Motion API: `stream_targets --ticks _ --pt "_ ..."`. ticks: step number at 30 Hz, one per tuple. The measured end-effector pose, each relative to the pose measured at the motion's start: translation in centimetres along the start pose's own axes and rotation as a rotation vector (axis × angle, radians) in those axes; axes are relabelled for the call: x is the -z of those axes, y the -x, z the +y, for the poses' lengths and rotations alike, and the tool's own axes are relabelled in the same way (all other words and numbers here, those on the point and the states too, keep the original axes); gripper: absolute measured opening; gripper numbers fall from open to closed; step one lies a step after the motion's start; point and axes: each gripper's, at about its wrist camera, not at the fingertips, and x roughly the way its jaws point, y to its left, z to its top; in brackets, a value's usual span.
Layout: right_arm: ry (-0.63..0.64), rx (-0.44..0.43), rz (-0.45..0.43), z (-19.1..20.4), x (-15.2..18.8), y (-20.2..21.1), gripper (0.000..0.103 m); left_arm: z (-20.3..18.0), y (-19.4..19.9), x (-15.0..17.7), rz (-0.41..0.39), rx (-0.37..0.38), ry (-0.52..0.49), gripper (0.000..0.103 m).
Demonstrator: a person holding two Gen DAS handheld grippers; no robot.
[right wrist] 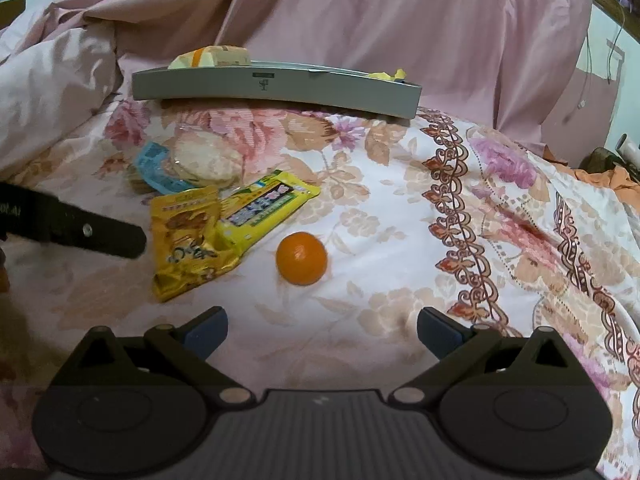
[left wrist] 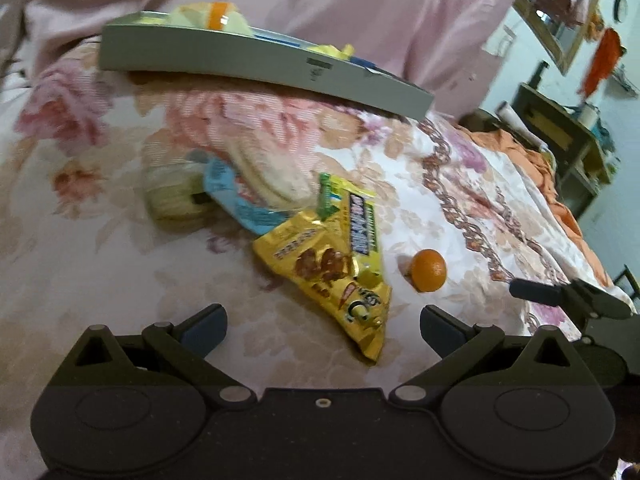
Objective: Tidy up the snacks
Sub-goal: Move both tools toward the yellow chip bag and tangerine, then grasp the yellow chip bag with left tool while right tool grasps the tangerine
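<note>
A yellow snack bag (left wrist: 336, 276) (right wrist: 188, 236) lies on the floral bedspread beside a yellow-green bar wrapper (left wrist: 352, 212) (right wrist: 268, 204), a clear pack of round crackers with a blue label (left wrist: 256, 176) (right wrist: 192, 160) and a small orange (left wrist: 429, 270) (right wrist: 301, 258). A grey tray (left wrist: 256, 64) (right wrist: 276, 90) at the back holds several wrapped snacks. My left gripper (left wrist: 323, 326) is open and empty, just short of the yellow bag. My right gripper (right wrist: 322, 326) is open and empty, short of the orange.
A pink quilt (right wrist: 360, 12) is heaped behind the tray. The right gripper's finger shows in the left view (left wrist: 536, 290); the left gripper's finger shows in the right view (right wrist: 80, 232). A shelf (left wrist: 560, 136) and orange cloth stand beyond the bed's right edge.
</note>
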Motion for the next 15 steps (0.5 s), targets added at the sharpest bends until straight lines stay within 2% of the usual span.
stream_targets --ticks 3,5,11,15 --pt "0.01 0.003 -0.006 -0.3 -0.2 -0.4 0.102 0.3 -0.3 -0.3 -0.007 0.073 0.039 0.102" --pt "0.013 0.002 -0.007 -0.5 -0.4 -0.6 0.098 0.5 -0.6 -0.4 -0.007 0.124 0.07 0.102" --pt "0.02 -0.033 -0.009 -1.0 -1.1 -1.3 0.089 1.3 -1.8 -0.5 -0.013 0.216 0.162 0.101" --pt "0.037 -0.081 -0.002 -1.0 -1.9 -2.3 0.081 1.8 -2.1 -0.7 -0.018 0.248 0.197 0.088"
